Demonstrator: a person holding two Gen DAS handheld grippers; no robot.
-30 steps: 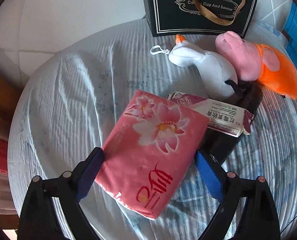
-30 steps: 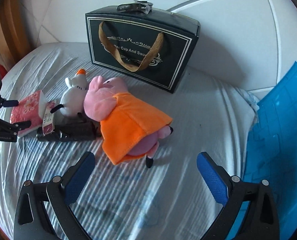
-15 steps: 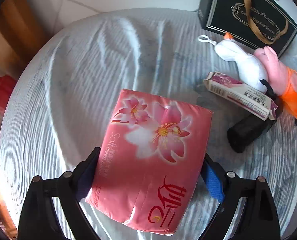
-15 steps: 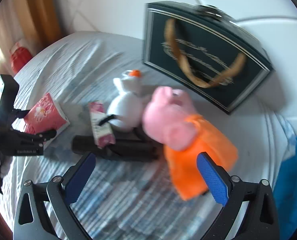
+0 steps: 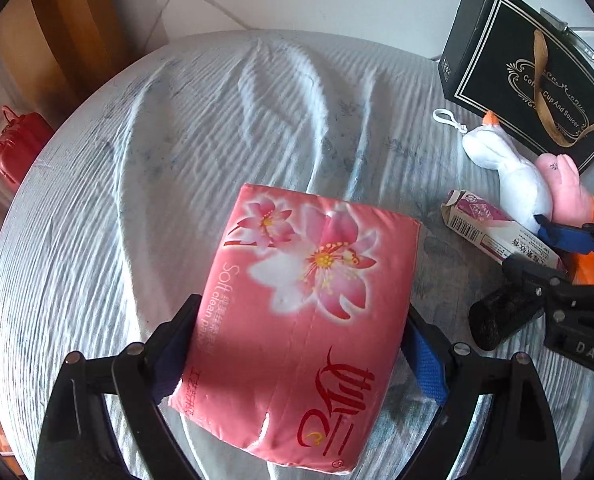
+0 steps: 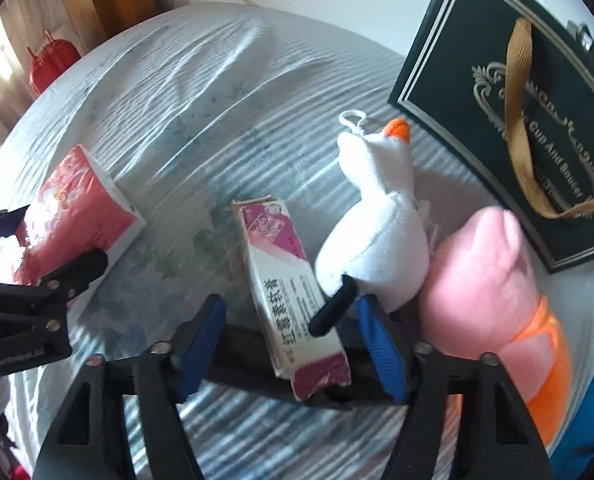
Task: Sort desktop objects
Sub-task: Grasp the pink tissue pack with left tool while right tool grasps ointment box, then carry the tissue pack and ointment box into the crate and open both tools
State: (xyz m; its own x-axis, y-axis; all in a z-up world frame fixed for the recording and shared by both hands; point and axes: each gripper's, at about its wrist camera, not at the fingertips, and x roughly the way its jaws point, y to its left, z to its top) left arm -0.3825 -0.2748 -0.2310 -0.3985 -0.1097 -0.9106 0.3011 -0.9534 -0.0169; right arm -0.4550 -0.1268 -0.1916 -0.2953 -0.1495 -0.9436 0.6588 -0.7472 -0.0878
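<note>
Left claw (image 5: 297, 344) clamps the tissue pack (image 5: 301, 312), long axis pointing away; right claw (image 6: 293, 340) sits open, straddling the carton (image 6: 293, 304) lengthwise.

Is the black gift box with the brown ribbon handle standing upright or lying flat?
Upright: the black gift box stands on its bottom edge on the white cloth, printed front facing the cameras.

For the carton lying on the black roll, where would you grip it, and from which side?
Grip the carton across its narrow width, on the two long sides near the middle, coming from above. It lies flat and long on the black roll, and the right gripper already straddles it with jaws apart.
</note>
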